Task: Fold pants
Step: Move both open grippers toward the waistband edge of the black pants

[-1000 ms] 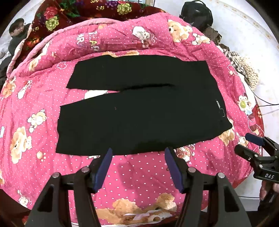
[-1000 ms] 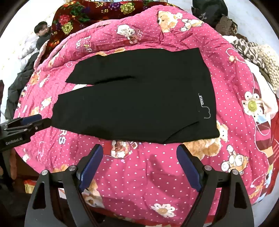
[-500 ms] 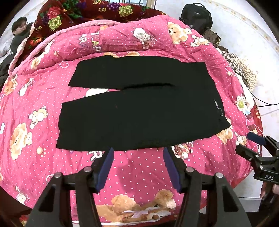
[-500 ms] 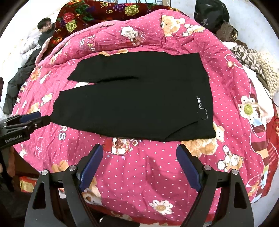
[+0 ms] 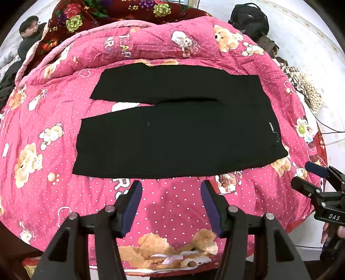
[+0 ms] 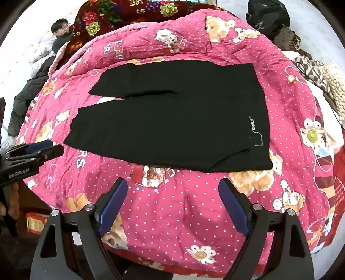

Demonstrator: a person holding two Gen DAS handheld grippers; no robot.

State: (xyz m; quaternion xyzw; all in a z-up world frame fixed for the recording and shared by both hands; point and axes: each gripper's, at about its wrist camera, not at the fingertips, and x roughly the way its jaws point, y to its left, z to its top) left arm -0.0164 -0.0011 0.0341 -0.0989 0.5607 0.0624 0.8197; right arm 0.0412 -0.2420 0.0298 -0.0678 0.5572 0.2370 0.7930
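Note:
Black pants lie flat on a pink polka-dot bear quilt, waistband to the right, legs to the left with a gap between them. They also show in the right wrist view, with a small white logo near the waist. My left gripper is open and empty, hovering over the quilt just short of the pants' near edge. My right gripper is open and empty, near the waist side's near edge. Each gripper shows at the other view's edge.
A dark red floral blanket lies at the back of the bed. A person sits at the far left. A black bag and patterned fabrics lie at the right. The quilt's front edge drops off below my grippers.
Both grippers have pulled back and risen slightly from the pants; the bed looks a little smaller and more of its front edge shows. The pants have not moved.

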